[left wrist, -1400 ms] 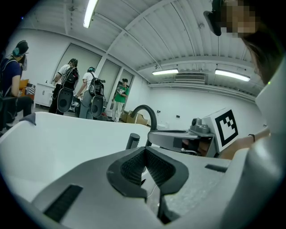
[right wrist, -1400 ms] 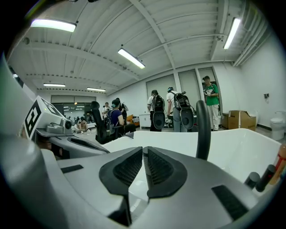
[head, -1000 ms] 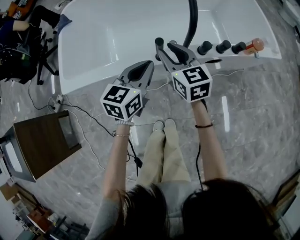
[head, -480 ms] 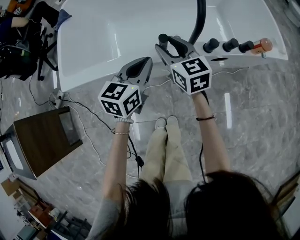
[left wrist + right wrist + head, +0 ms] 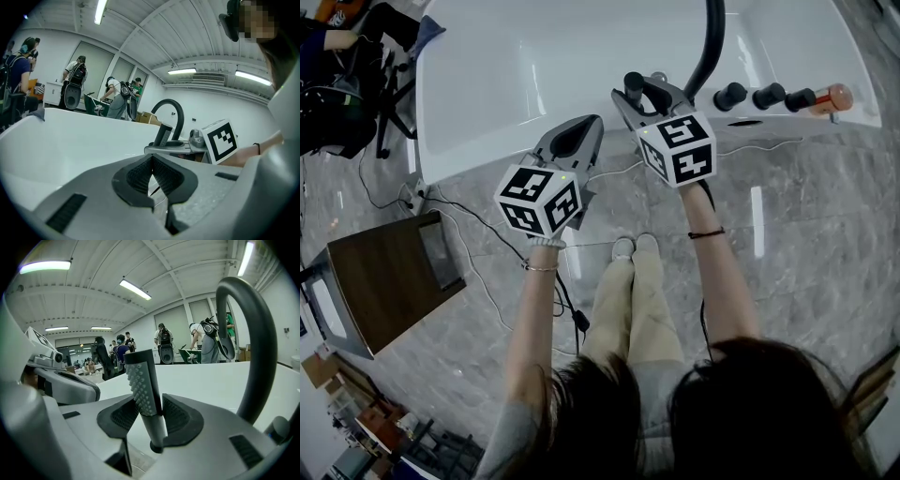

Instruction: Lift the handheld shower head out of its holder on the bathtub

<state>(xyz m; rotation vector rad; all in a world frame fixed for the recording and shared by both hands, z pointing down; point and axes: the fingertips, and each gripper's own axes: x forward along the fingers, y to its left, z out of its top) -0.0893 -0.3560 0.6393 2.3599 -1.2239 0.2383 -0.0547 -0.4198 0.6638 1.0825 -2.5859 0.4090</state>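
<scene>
The handheld shower head's dark handle [image 5: 143, 385], with its studded grey strip, stands upright in its holder [image 5: 156, 446] on the white bathtub's rim [image 5: 487, 155]. My right gripper [image 5: 145, 413] has this handle [image 5: 633, 86] between its jaws, which are closing. The pads sit close on either side, with a thin gap still showing on the right. My left gripper [image 5: 151, 161] is shut on nothing and hangs just in front of the tub's front edge [image 5: 581, 127], to the left of the right one. From the left gripper view the handle [image 5: 163, 136] shows ahead to the right.
A black arched spout [image 5: 708, 47] rises just right of the handle. Three black knobs [image 5: 766, 96] and an orange-tipped fitting [image 5: 834, 97] line the rim further right. A brown cabinet [image 5: 384, 281] and loose cables [image 5: 478, 234] are on the marble floor at left. People stand beyond the tub.
My right gripper has sunk and closed in around the shower handle. The left gripper has dropped slightly near the tub's front edge.
</scene>
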